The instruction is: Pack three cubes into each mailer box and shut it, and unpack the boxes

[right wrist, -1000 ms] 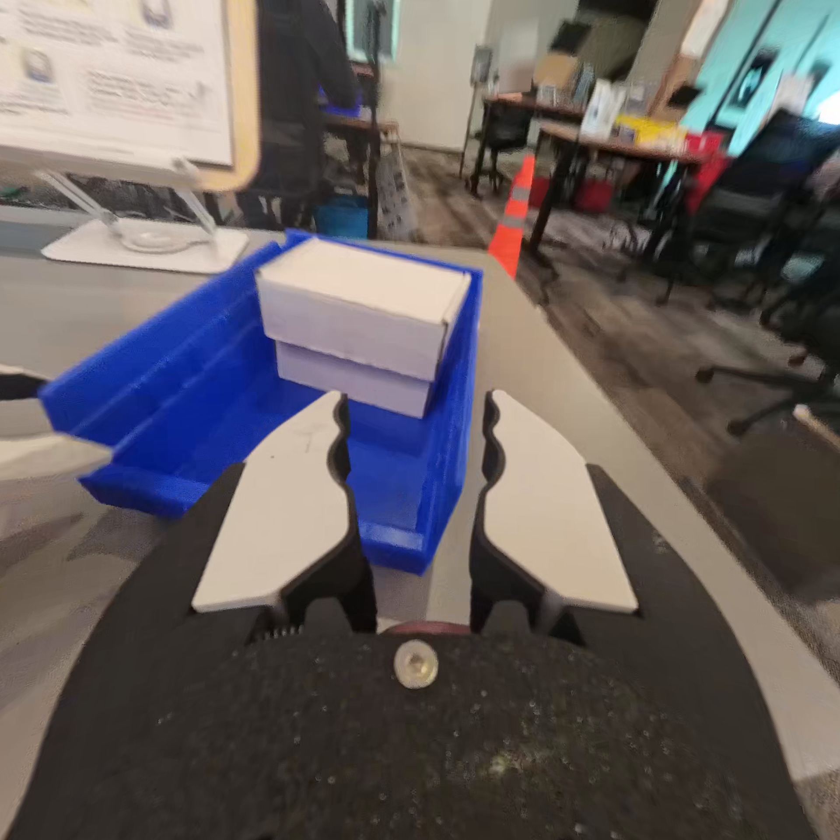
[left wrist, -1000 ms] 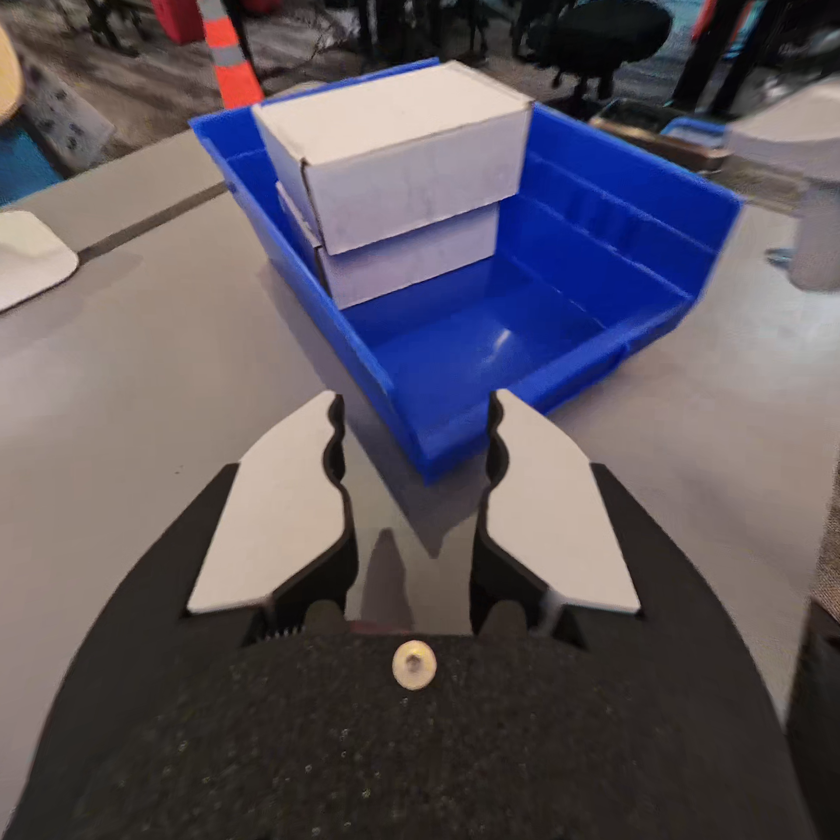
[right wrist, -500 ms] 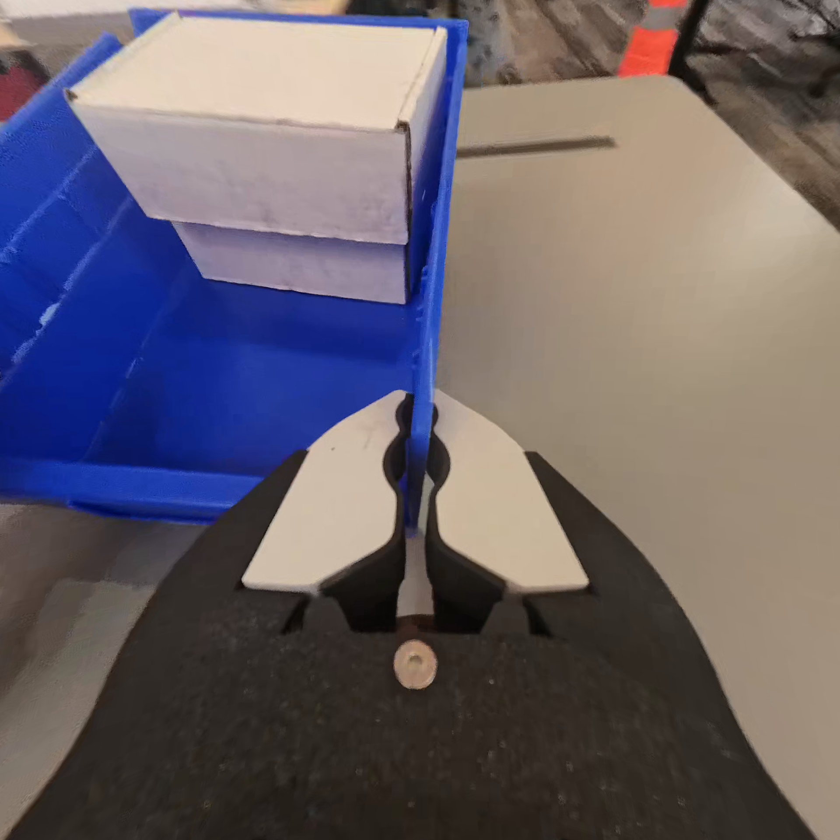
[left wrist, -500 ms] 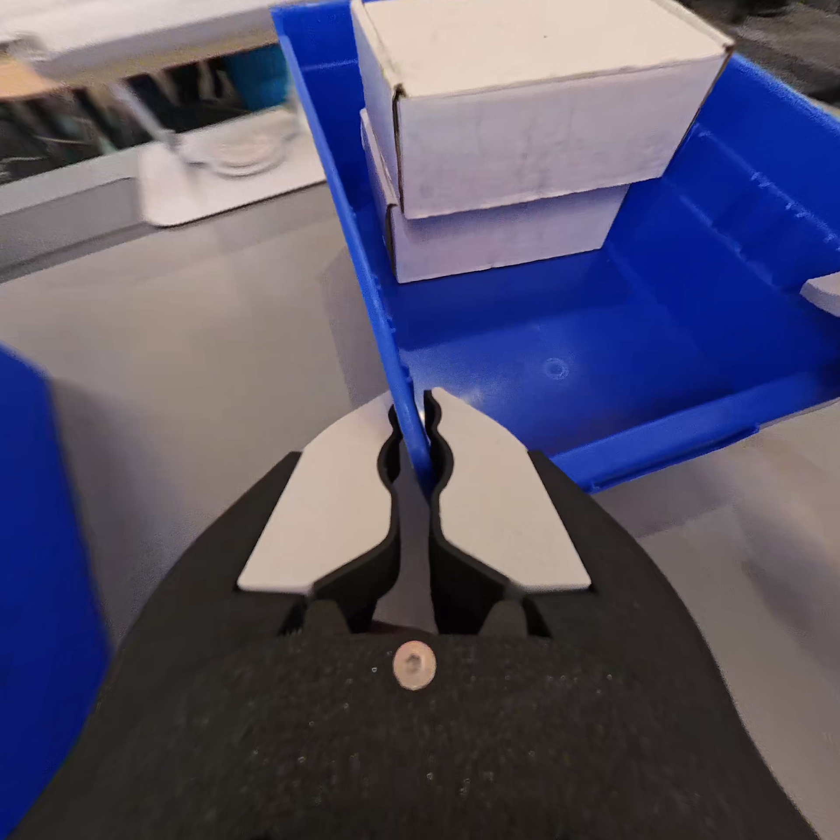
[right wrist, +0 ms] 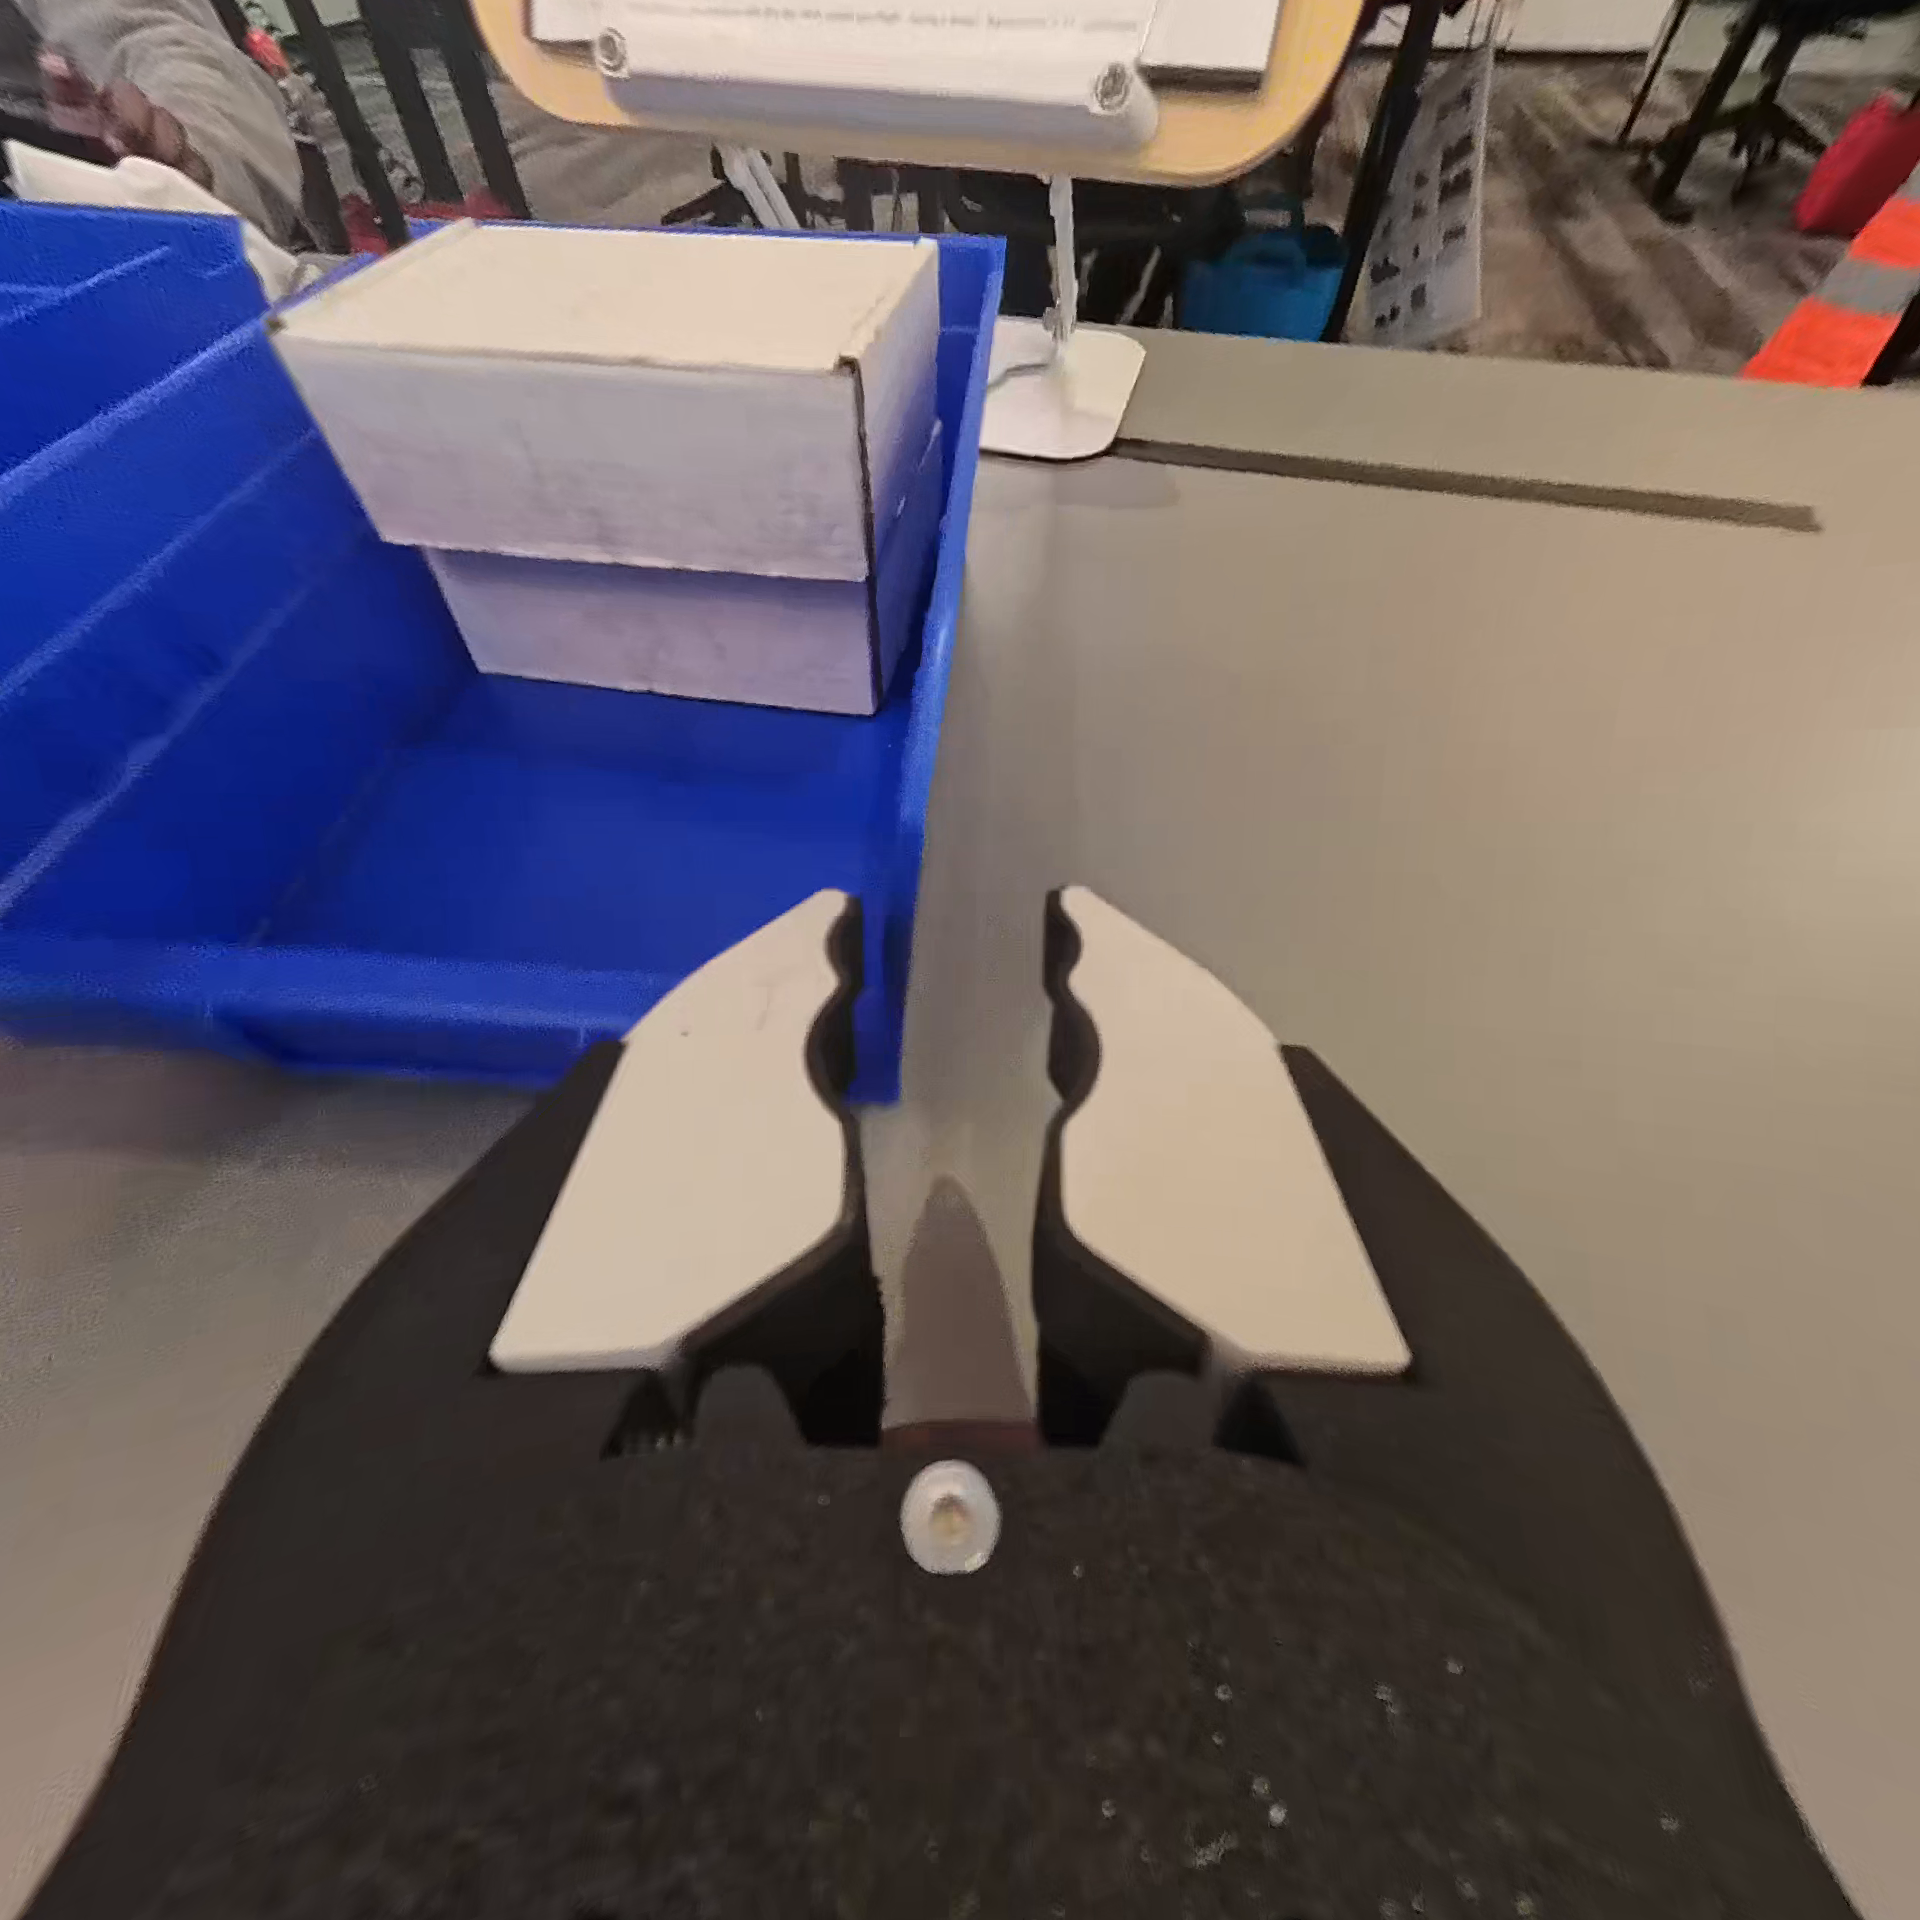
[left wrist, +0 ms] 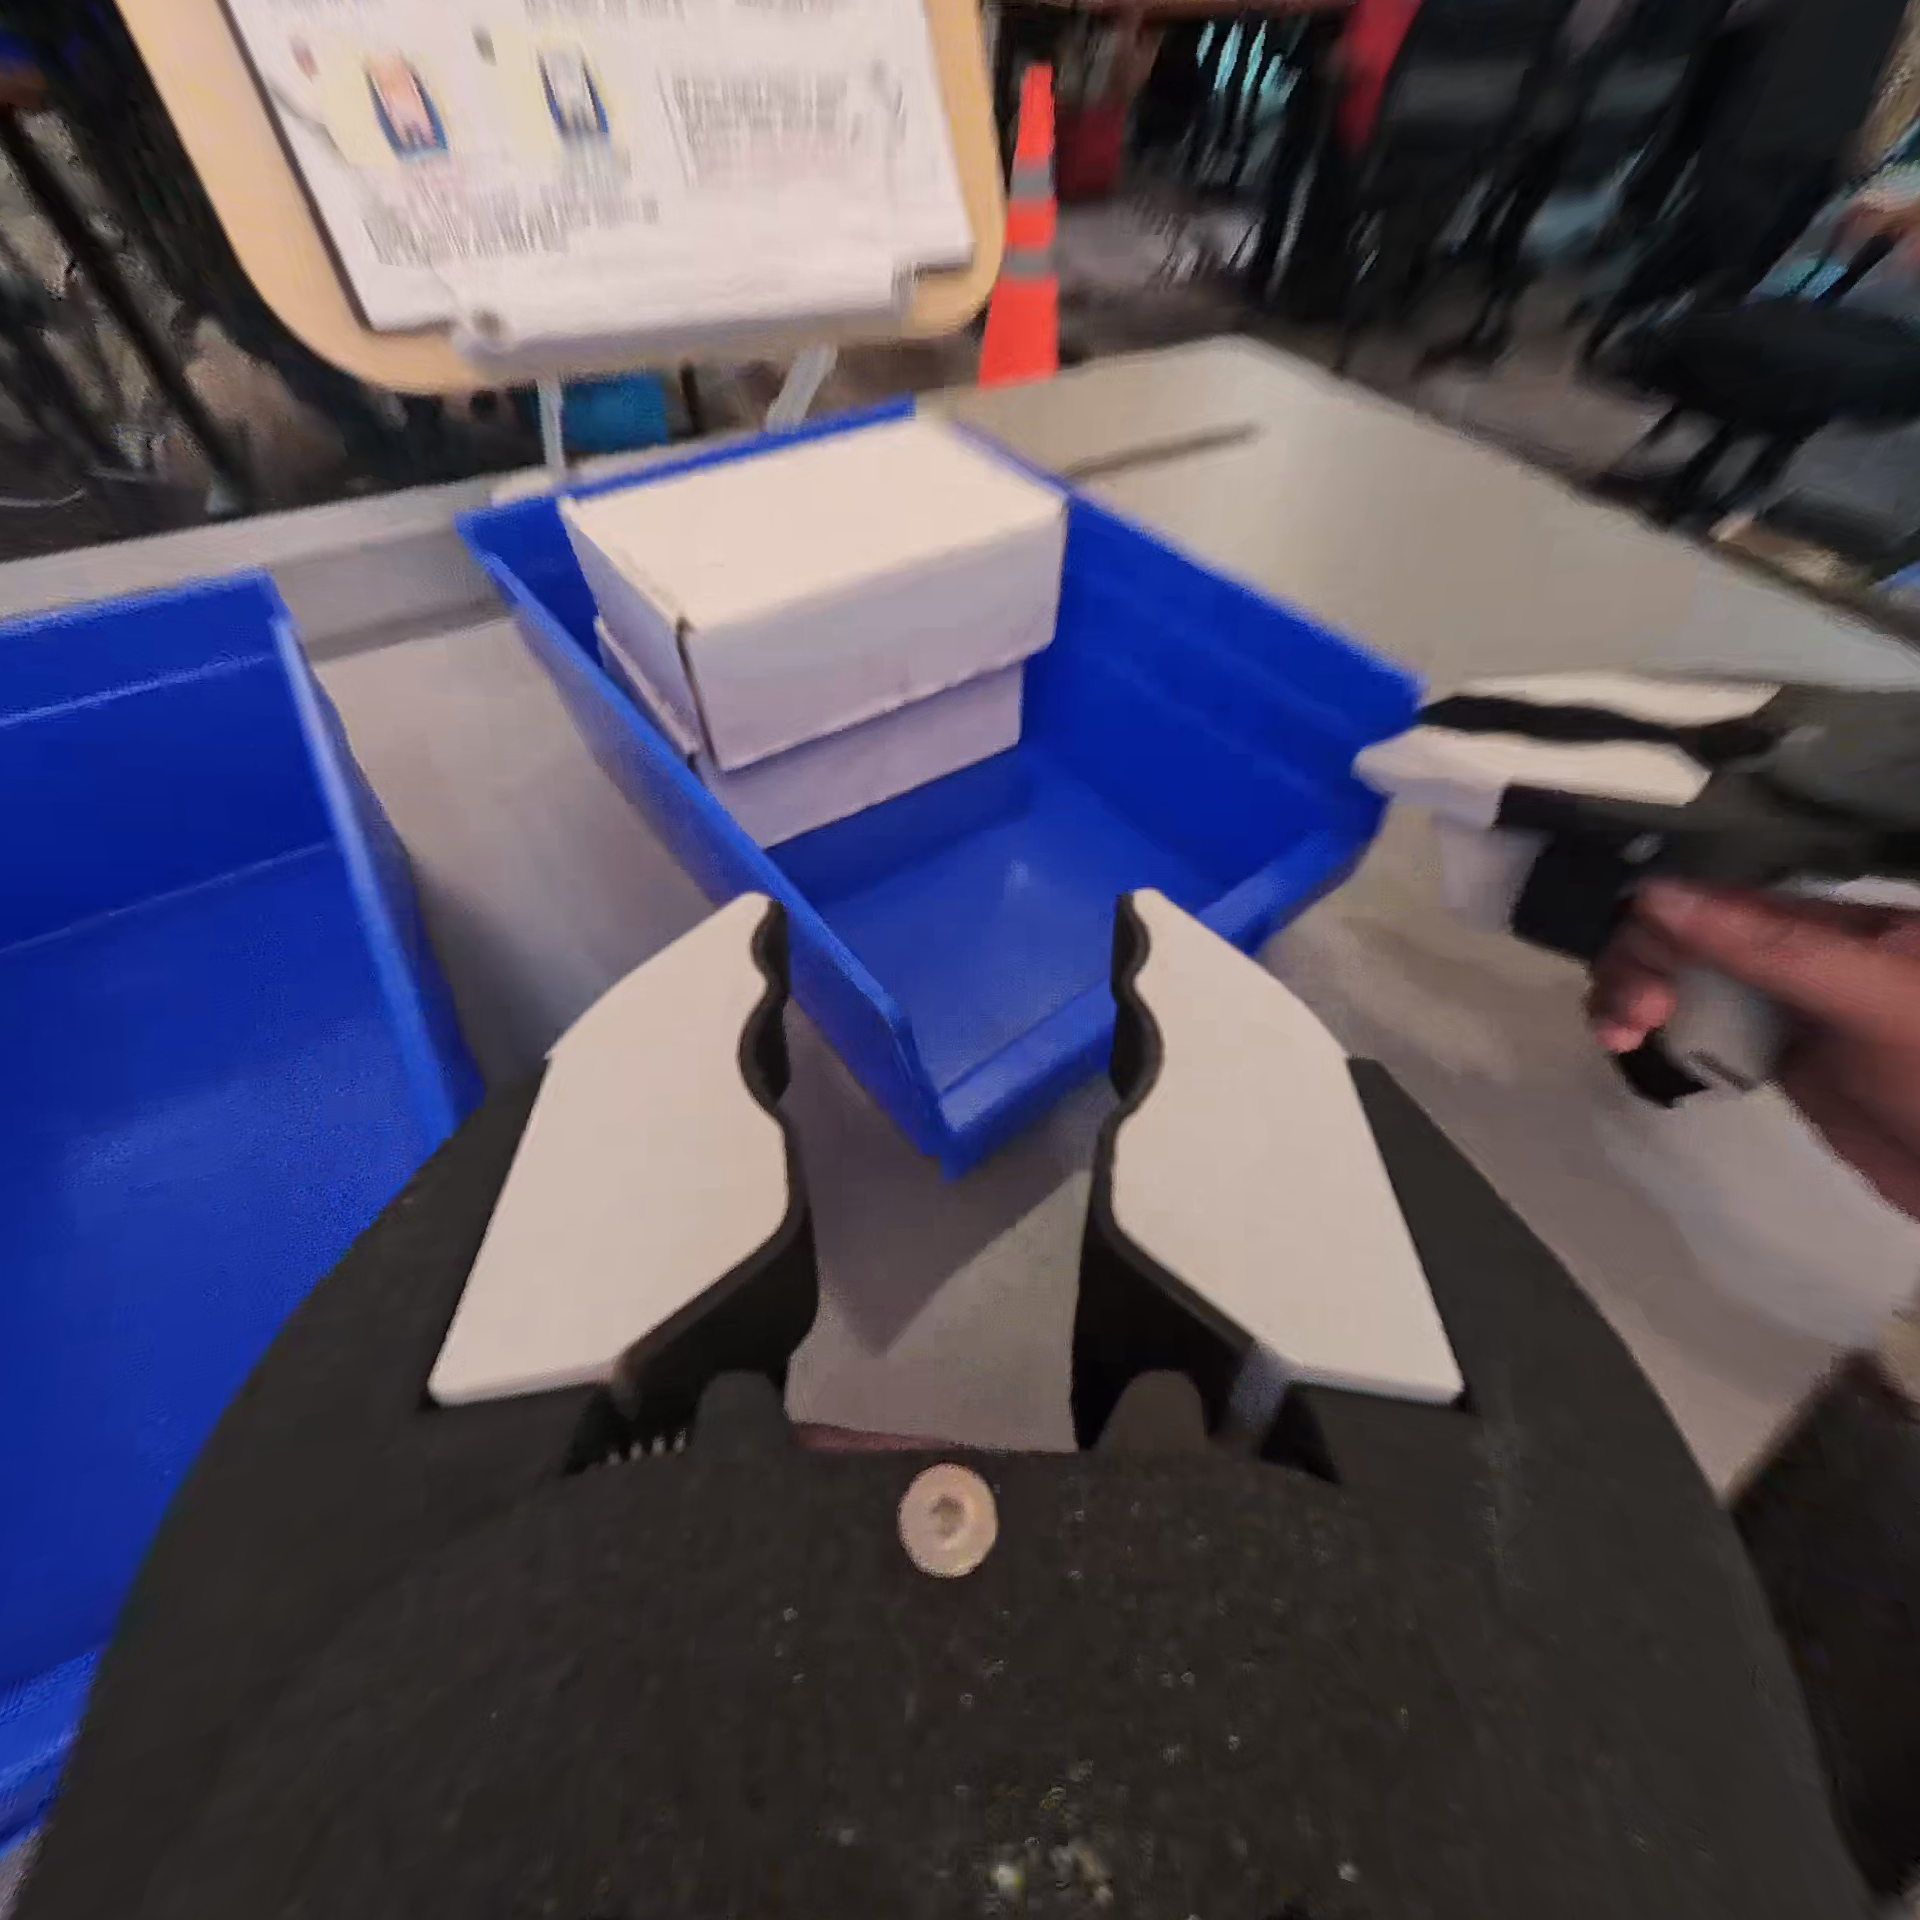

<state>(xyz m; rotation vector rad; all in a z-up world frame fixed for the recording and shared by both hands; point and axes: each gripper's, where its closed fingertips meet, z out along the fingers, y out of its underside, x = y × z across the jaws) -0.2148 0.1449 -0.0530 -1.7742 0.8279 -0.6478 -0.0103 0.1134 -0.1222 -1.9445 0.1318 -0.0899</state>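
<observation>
Two shut white mailer boxes are stacked at the far end of a blue bin (left wrist: 1195,717) (right wrist: 208,644): the top box (left wrist: 831,582) (right wrist: 613,416) rests on the lower box (left wrist: 873,758) (right wrist: 665,634). My left gripper (left wrist: 945,914) is open and empty, back from the bin's near left corner. My right gripper (right wrist: 951,904) is open and empty beside the bin's right wall; it also shows in the left wrist view (left wrist: 1392,753), held by a hand at the bin's right corner. No cubes show.
A second blue bin (left wrist: 156,935) (right wrist: 94,301) stands to the left. A board with a sheet on a white stand (right wrist: 1049,395) stands behind the bins. The grey table (right wrist: 1455,779) stretches bare to the right. An orange cone (left wrist: 1023,239) and chairs stand beyond.
Both grippers were shut on the bin's side walls half a second ago. Both have opened, let go and drawn back. The bin now sits closer to the board and the second bin.
</observation>
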